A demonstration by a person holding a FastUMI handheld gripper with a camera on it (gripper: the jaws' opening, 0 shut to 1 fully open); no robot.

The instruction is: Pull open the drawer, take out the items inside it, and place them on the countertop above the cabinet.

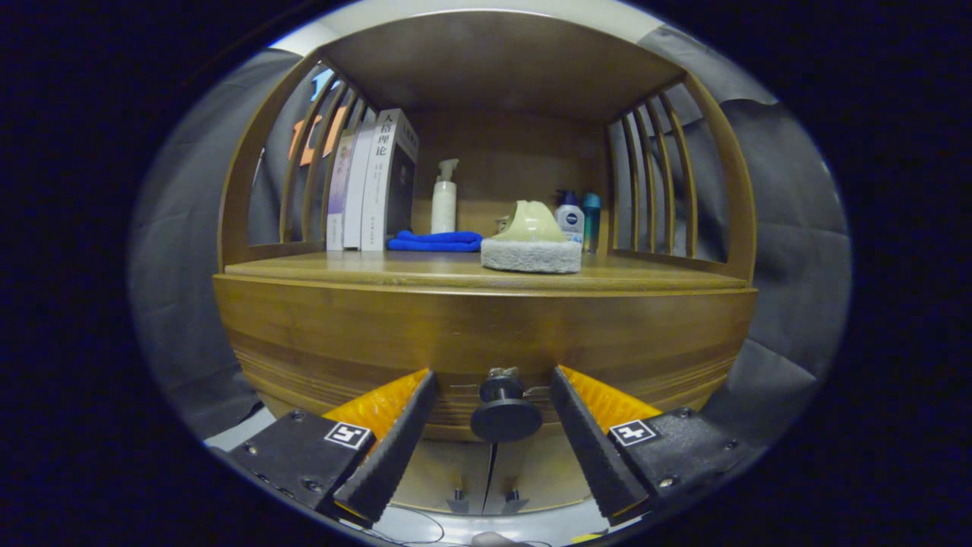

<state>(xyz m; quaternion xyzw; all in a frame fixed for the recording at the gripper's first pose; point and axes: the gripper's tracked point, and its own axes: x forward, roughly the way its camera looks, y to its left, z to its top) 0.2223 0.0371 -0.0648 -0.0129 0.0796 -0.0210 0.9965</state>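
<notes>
A wooden cabinet stands right in front of me, with its drawer front (486, 334) closed below the countertop (425, 267). The drawer's round dark knob (505, 414) sits between my two fingers, and neither finger touches it. My gripper (493, 376) is open, a finger on each side of the knob, tips close to the drawer face. What lies inside the drawer is hidden.
On the countertop stand upright books (380, 178), a white pump bottle (444, 199), a folded blue cloth (434, 241), a pale green brush on a grey pad (531, 241), and two small bottles (579, 219). Slatted wooden sides and a shelf roof enclose the counter. Lower cabinet doors (486, 471) show beneath the knob.
</notes>
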